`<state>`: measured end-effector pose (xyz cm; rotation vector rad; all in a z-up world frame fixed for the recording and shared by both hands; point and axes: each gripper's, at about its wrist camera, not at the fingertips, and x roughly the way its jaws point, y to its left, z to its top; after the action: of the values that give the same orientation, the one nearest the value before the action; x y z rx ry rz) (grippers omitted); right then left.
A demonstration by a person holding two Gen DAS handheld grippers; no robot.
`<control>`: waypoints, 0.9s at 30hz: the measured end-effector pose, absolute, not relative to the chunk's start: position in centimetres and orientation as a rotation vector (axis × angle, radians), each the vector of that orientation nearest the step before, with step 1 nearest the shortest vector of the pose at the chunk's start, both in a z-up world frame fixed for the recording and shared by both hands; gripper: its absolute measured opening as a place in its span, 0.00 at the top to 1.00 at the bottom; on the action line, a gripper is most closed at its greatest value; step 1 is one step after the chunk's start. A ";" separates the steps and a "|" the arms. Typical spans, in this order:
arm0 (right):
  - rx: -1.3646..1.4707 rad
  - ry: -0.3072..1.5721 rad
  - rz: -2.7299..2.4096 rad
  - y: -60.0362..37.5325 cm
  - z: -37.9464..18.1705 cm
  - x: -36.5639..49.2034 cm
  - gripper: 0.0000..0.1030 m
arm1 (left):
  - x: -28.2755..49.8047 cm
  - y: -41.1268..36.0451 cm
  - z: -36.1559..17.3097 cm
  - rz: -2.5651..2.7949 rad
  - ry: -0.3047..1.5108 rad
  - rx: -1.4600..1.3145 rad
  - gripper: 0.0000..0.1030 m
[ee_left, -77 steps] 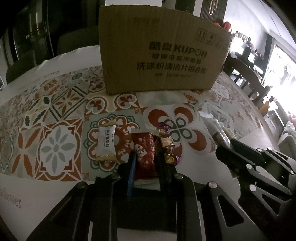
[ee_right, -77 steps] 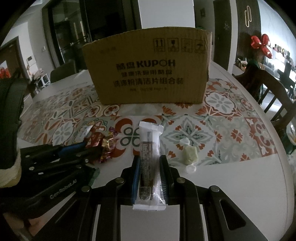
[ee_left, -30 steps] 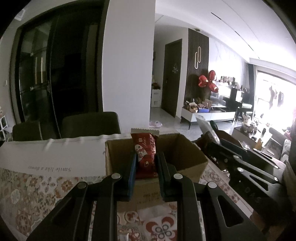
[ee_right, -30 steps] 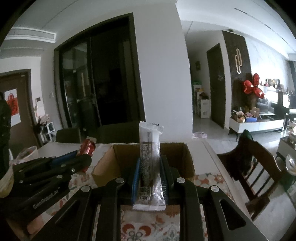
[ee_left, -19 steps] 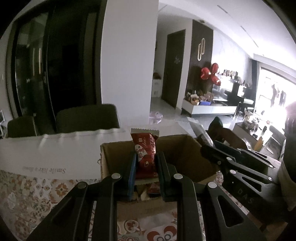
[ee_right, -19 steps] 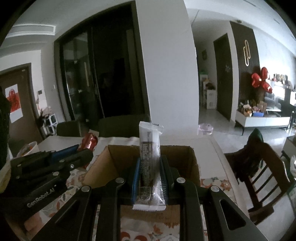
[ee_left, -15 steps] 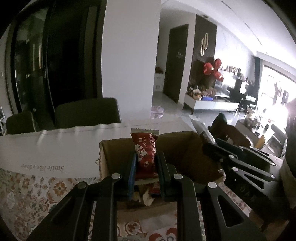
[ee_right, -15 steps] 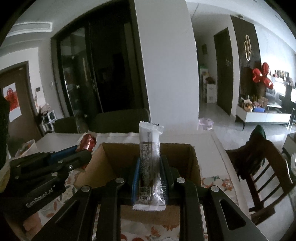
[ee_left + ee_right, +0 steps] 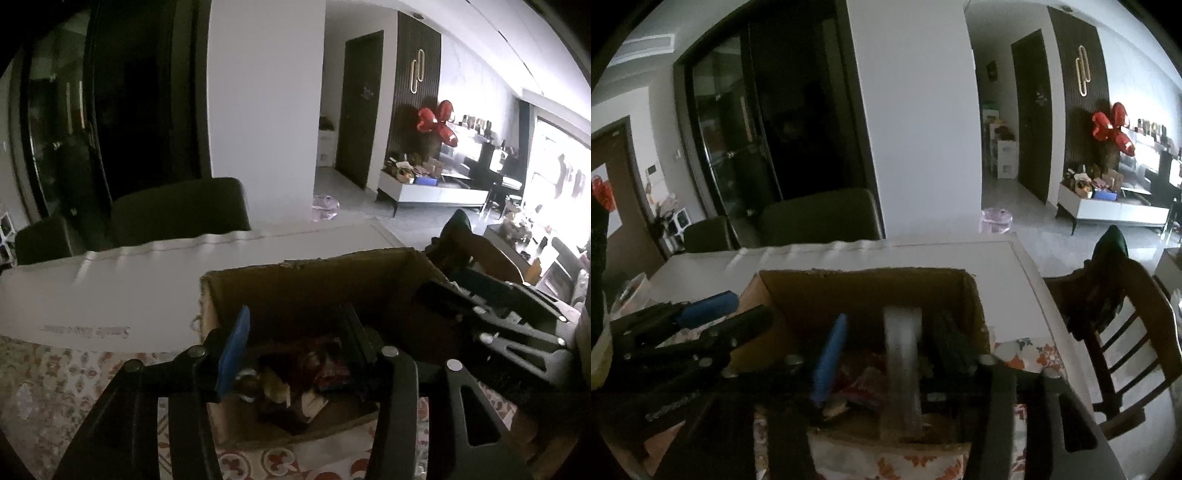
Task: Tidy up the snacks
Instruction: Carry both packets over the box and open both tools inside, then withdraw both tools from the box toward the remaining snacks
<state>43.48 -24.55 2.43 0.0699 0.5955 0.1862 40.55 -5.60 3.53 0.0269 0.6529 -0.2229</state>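
Two grippers were held over an open cardboard box (image 9: 280, 291) on the table (image 9: 110, 295), whose white runner and patterned tile cloth (image 9: 55, 373) were seen at left. The left gripper (image 9: 295, 332) was spread wide, nothing between its jaws; below it, snacks (image 9: 317, 369) were piled in the box. The right gripper (image 9: 886, 354) was likewise parted, a blurred clear-wrapped bar (image 9: 901, 369) seen loose between its jaws above the box. Dark chairs (image 9: 177, 206), glass doors, a white pillar and, at right, a wooden chair (image 9: 1123, 325) were ranged behind.
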 end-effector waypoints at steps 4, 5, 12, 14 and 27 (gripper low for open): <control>0.084 0.569 0.165 -25.0 3.1 42.1 0.48 | 38.9 -5.0 4.2 -0.202 0.606 0.030 0.42; 0.081 0.565 0.157 -25.0 3.3 41.7 0.44 | 38.2 -4.9 4.4 -0.202 0.590 0.035 0.40; 0.082 0.485 0.129 -25.0 4.9 37.2 0.33 | 34.2 -4.0 5.8 -0.191 0.540 0.038 0.27; 0.083 0.461 0.111 -24.9 5.3 36.0 0.31 | 32.9 -3.6 5.9 -0.198 0.532 0.031 0.27; 0.076 0.416 0.079 -25.4 4.9 29.0 0.27 | 26.3 -3.6 4.1 -0.188 0.529 0.043 0.25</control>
<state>29.04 -25.41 4.88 0.0755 0.4160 0.0788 26.30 -3.61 4.10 0.0433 0.5293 -0.1876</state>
